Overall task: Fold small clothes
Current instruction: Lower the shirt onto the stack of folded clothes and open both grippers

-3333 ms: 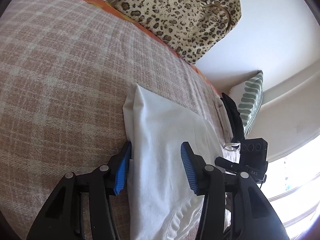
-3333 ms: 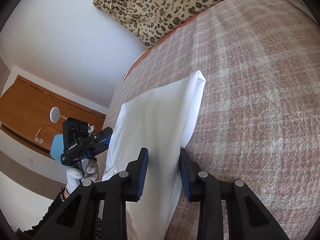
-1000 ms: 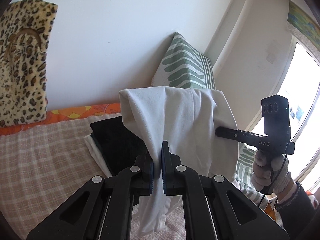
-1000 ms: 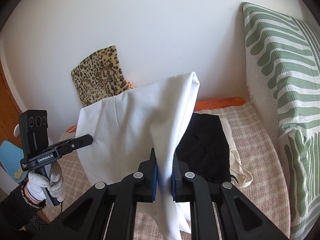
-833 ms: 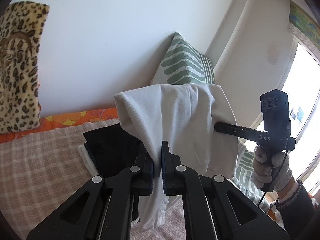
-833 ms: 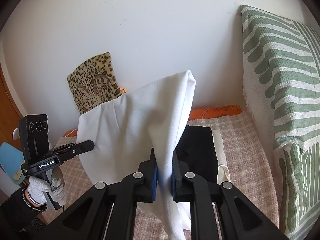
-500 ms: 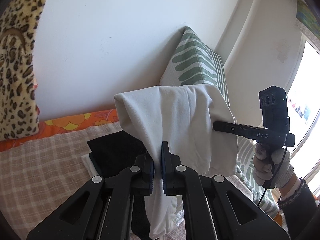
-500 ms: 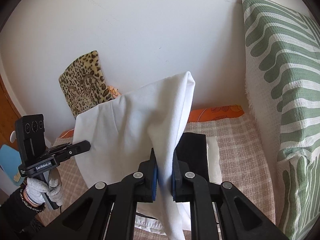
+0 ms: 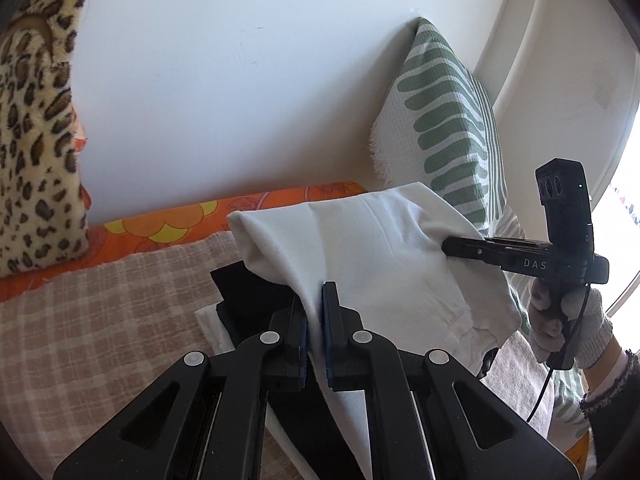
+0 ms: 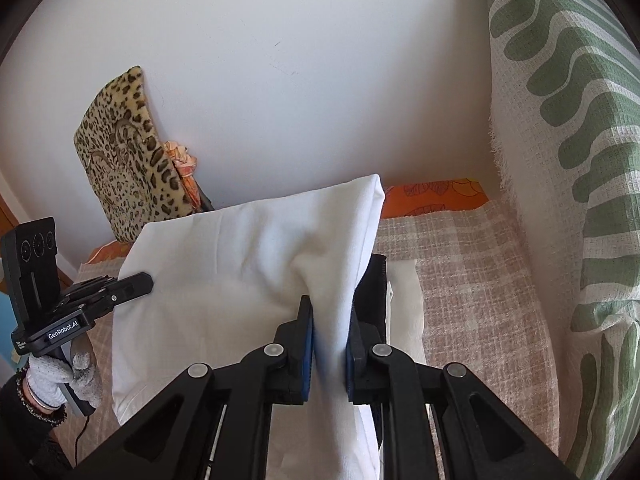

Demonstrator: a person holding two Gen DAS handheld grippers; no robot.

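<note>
Ahead of both my tongs a white wall (image 9: 248, 92) fills the upper view, and below it runs the bed under its pink-and-cream checked blanket (image 9: 100, 320), with an orange flowered sheet (image 9: 168, 228) showing along the wall edge. A green-and-white striped cushion (image 10: 568, 168) stands to the right of my right tongs, leaning at the wall; a leopard-print bag (image 10: 128, 160) stands well off to the left. Beyond the tips of my 2 tongs, low on the blanket, lies a stack of folded clothes: a black piece (image 9: 256, 300) on top of a cream one (image 10: 404, 304).

The folded white garment (image 10: 248, 280) hangs in the air between my 2 tongs, above that stack, spread like a sheet from one grip to the other. My left tongs (image 9: 315, 320) are clamped tight on its left edge, the blue pads nearly meeting through the cloth. My right tongs (image 10: 329, 340) pinch its right edge; the jaws have just been easing apart a little, yet the cloth sits bunched between the pads and is held up. My gloved right hand (image 9: 568, 320) and gloved left hand (image 10: 60, 376) grip the handles.
</note>
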